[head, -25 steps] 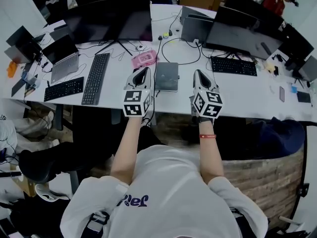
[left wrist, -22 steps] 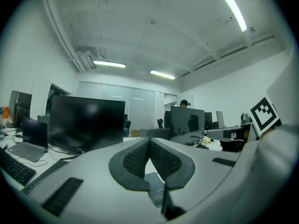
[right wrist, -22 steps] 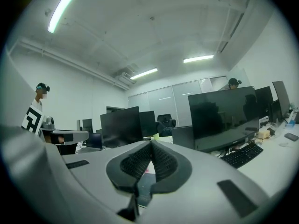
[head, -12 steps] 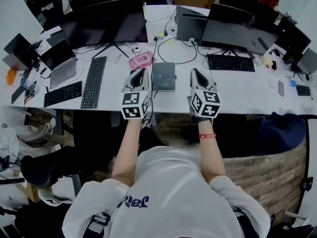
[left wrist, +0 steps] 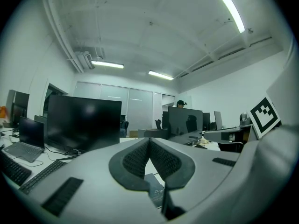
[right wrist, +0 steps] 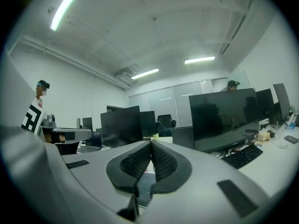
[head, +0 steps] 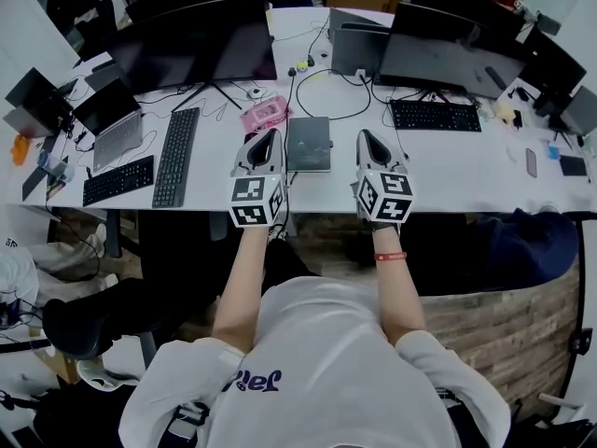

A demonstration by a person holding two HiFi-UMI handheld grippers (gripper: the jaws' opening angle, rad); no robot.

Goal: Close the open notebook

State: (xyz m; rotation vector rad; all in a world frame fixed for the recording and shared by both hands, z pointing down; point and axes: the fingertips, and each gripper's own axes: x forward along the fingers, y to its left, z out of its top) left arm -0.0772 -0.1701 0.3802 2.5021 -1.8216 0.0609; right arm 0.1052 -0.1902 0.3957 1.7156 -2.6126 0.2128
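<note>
A dark grey notebook (head: 309,144) lies flat on the white desk (head: 448,171), its cover down, between my two grippers. My left gripper (head: 273,134) hovers just left of it, level and pointing away from me, jaws shut on nothing. My right gripper (head: 364,136) hangs just right of it, also shut and empty. In the left gripper view the pads of the left gripper (left wrist: 149,140) meet, with a corner of the notebook (left wrist: 155,190) below them. In the right gripper view the right gripper (right wrist: 151,143) is shut, and the notebook (right wrist: 145,190) shows under it.
A pink case (head: 266,113) and a black cable (head: 326,101) lie behind the notebook. A long black keyboard (head: 172,156) lies to the left, another keyboard (head: 434,116) to the right. Large monitors (head: 201,45) stand at the back. A laptop (head: 112,119) sits far left.
The head view has shifted slightly. Both grippers stay where they were, on either side of the notebook, still shut.
</note>
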